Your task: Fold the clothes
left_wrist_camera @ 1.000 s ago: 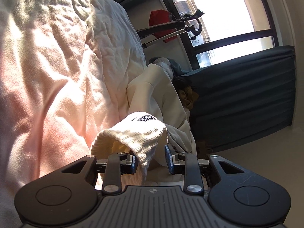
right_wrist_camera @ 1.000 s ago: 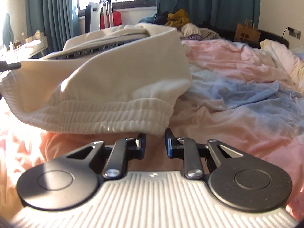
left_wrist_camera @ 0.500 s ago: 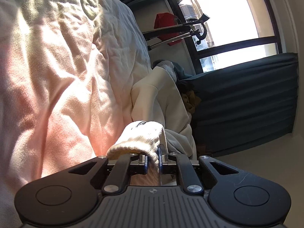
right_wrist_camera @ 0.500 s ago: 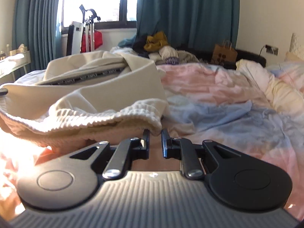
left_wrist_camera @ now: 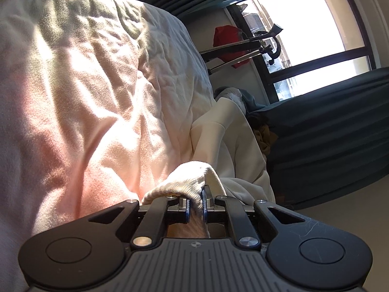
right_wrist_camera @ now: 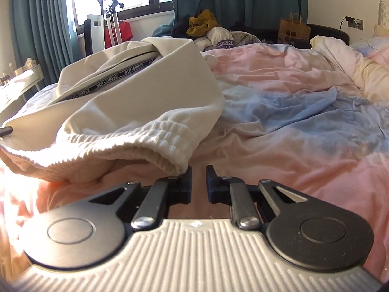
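Note:
A cream garment (right_wrist_camera: 150, 92) with a ribbed hem (right_wrist_camera: 145, 141) and a black "NOT-SIMPLE" tape lies bunched on the pink and blue bed cover (right_wrist_camera: 279, 133). In the left wrist view, my left gripper (left_wrist_camera: 195, 209) is shut on one end of the ribbed hem (left_wrist_camera: 180, 182), and the rest of the garment (left_wrist_camera: 231, 146) trails away behind it. My right gripper (right_wrist_camera: 197, 180) is open by a narrow gap just above the cover. The other hem corner rests on top of its left fingertip (right_wrist_camera: 186, 174), and only bedding shows between the jaws.
A heap of other clothes (right_wrist_camera: 211, 29) and a brown paper bag (right_wrist_camera: 293, 29) sit beyond the bed's far side. Pillows (right_wrist_camera: 328, 48) lie at the right. Teal curtains, a window, a red bag (right_wrist_camera: 119, 34) and a white shelf (right_wrist_camera: 22, 77) stand behind.
My left gripper went from open around the ribbed hem to shut on it. The right gripper stayed slightly open while the hem corner settled onto its left fingertip.

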Available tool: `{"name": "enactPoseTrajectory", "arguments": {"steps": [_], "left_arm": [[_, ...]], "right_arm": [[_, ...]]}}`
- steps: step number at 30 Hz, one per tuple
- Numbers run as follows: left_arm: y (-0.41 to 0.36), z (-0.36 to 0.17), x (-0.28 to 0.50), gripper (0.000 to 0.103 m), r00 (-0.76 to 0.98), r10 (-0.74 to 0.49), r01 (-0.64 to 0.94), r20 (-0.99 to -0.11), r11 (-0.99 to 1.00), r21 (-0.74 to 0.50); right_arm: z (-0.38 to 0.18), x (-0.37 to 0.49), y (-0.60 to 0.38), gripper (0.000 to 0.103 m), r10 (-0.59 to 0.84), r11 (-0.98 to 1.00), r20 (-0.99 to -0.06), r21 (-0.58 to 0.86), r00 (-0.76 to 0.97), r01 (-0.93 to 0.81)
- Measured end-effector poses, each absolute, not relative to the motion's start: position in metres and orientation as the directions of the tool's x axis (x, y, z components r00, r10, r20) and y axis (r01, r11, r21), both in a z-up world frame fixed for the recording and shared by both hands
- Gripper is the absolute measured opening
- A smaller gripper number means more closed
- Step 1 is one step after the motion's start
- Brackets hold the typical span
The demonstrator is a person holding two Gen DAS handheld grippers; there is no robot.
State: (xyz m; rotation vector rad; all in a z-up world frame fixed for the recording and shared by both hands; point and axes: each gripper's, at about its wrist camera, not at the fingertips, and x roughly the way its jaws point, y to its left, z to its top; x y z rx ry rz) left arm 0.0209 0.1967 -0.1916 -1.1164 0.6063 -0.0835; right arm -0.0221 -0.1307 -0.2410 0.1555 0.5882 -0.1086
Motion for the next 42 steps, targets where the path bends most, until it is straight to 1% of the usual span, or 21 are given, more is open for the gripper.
{"name": "enactPoseTrajectory", "arguments": {"steps": [1,3,5,9,10,13,15,17,18,21,23,26,32,35,39,42], "left_arm": [[0.197,-0.192,0.021,0.01,0.835,-0.358,-0.235,-0.417,0.453,-0.86],[0.198,-0.192,0.022,0.01,0.833,-0.358,-0.24,-0.422,0.452,-0.859],[0.199,-0.192,0.022,0.011,0.83,-0.359,-0.245,-0.426,0.452,-0.858],[0.2,-0.192,0.017,0.014,0.82,-0.376,-0.246,-0.432,0.449,-0.859],[0.201,-0.19,0.013,0.016,0.823,-0.377,-0.238,-0.425,0.452,-0.86],[0.201,-0.182,0.001,0.026,0.832,-0.364,-0.222,-0.418,0.472,-0.853],[0.201,-0.177,-0.006,0.026,0.837,-0.36,-0.21,-0.413,0.485,-0.849],[0.2,-0.173,-0.01,0.026,0.84,-0.361,-0.205,-0.405,0.481,-0.853],[0.199,-0.173,-0.011,0.026,0.84,-0.361,-0.204,-0.405,0.483,-0.852],[0.195,-0.17,-0.013,0.026,0.84,-0.361,-0.2,-0.406,0.488,-0.85],[0.193,-0.169,-0.013,0.026,0.84,-0.361,-0.193,-0.405,0.499,-0.845],[0.191,-0.171,-0.011,0.027,0.839,-0.361,-0.192,-0.408,0.505,-0.841],[0.191,-0.179,0.002,0.027,0.832,-0.38,-0.189,-0.404,0.49,-0.851],[0.19,-0.182,0.008,0.027,0.828,-0.386,-0.188,-0.406,0.491,-0.851],[0.193,-0.187,0.013,0.027,0.83,-0.393,-0.193,-0.395,0.462,-0.865],[0.196,-0.189,0.016,0.027,0.833,-0.391,-0.197,-0.391,0.451,-0.87]], "right_arm": [[-0.238,-0.023,-0.131,0.006,-0.066,0.983,-0.546,0.109,0.836,0.149],[-0.233,-0.025,-0.131,0.004,-0.084,0.983,-0.521,0.099,0.849,0.157],[-0.228,-0.028,-0.133,0.004,-0.11,0.981,-0.488,0.086,0.866,0.173],[-0.221,-0.032,-0.141,0.003,-0.144,0.972,-0.457,0.102,0.878,0.212],[-0.221,-0.033,-0.142,0.003,-0.139,0.971,-0.466,0.109,0.874,0.212],[-0.223,-0.037,-0.147,0.004,-0.109,0.97,-0.506,0.135,0.856,0.203],[-0.227,-0.04,-0.147,0.006,-0.08,0.972,-0.548,0.142,0.833,0.187],[-0.233,-0.045,-0.146,0.006,-0.046,0.974,-0.595,0.151,0.803,0.168],[-0.234,-0.048,-0.146,0.006,-0.038,0.975,-0.603,0.154,0.797,0.162],[-0.234,-0.051,-0.144,0.008,-0.01,0.976,-0.606,0.167,0.795,0.14],[-0.234,-0.052,-0.143,0.011,0.013,0.976,-0.603,0.181,0.797,0.121],[-0.234,-0.051,-0.14,0.023,0.041,0.976,-0.6,0.194,0.799,0.096],[-0.239,-0.041,-0.14,0.024,0.036,0.972,-0.612,0.204,0.79,0.114],[-0.238,-0.041,-0.143,0.024,0.057,0.961,-0.585,0.251,0.809,0.114],[-0.227,-0.047,-0.147,0.025,0.051,0.952,-0.492,0.288,0.869,0.107],[-0.222,-0.046,-0.146,0.026,0.067,0.948,-0.466,0.305,0.883,0.089]]}}
